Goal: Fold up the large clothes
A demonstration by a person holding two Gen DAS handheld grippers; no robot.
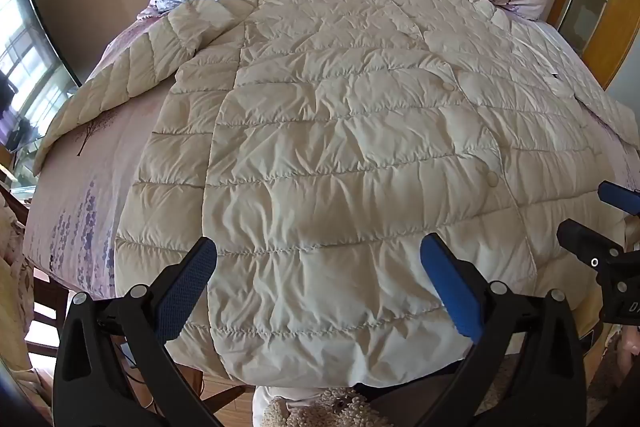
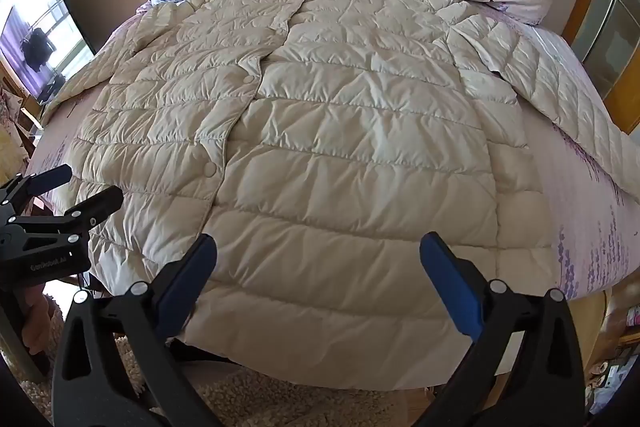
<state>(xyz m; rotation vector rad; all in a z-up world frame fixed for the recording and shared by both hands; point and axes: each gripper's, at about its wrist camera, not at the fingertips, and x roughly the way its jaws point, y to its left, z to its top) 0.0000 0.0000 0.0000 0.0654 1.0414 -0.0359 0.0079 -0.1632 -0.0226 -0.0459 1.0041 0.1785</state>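
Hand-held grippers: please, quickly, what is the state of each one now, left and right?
Left hand-held gripper: open, holding nothing, above the jacket.
Right hand-held gripper: open, holding nothing, above the jacket.

Bright daylight pours in from the window [image 1: 24, 67] at left; sharp centre, fisheye edges bending, corners black.

Cream quilted jacket [image 1: 320, 155], pink lavender-print bedsheet [image 1: 80, 195], blue-padded black tools

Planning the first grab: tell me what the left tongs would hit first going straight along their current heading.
Most likely the cream quilted jacket, on its lower front panel near the hem. The left tongs stand open above it with nothing between; exact depth is unclear.
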